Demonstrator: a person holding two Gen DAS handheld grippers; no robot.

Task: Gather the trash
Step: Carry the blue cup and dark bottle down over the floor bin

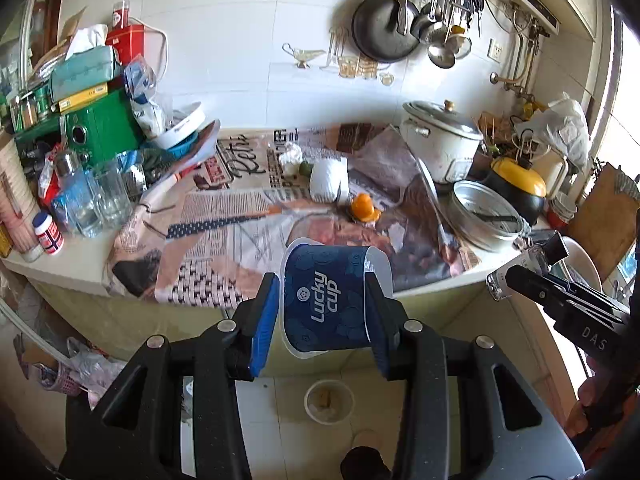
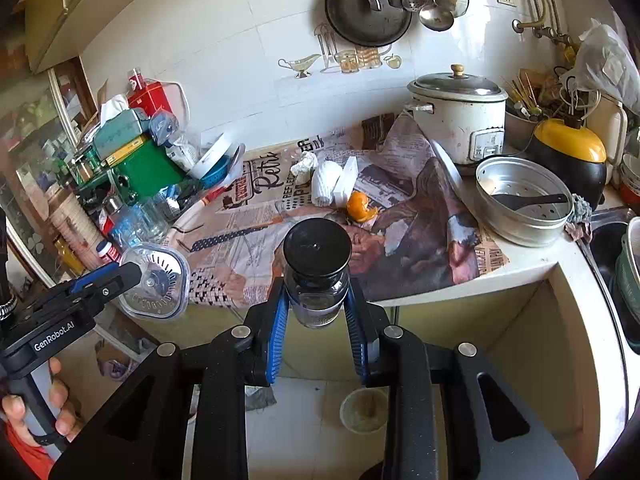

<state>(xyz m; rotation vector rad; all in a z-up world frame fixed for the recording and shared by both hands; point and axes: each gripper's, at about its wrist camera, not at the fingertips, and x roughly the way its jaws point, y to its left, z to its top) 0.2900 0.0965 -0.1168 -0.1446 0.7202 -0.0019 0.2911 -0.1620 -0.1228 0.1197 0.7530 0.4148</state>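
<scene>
In the left wrist view my left gripper (image 1: 322,280) is shut on a blue "Lucky cup" plastic cup (image 1: 326,300), held just in front of the counter edge. My right gripper (image 2: 316,286) is shut on a small clear jar with a black cap (image 2: 317,264). The right gripper (image 1: 504,276) also shows at that view's right edge. Seen from the right wrist, the left gripper (image 2: 132,274) holds the cup (image 2: 156,280) bottom-on. On the newspaper-covered counter (image 2: 420,248) lie an orange peel (image 2: 359,206), a crumpled tissue (image 2: 304,166) and a white foam wrapper (image 2: 326,182).
A white rice cooker (image 2: 460,116), a metal steamer pan (image 2: 524,204) and a yellow-lidded pot (image 2: 570,156) crowd the right side. Glasses (image 1: 100,200), a green box (image 1: 104,128) and stacked items fill the left. A bowl (image 2: 364,408) sits on the floor. A sink (image 2: 616,248) lies far right.
</scene>
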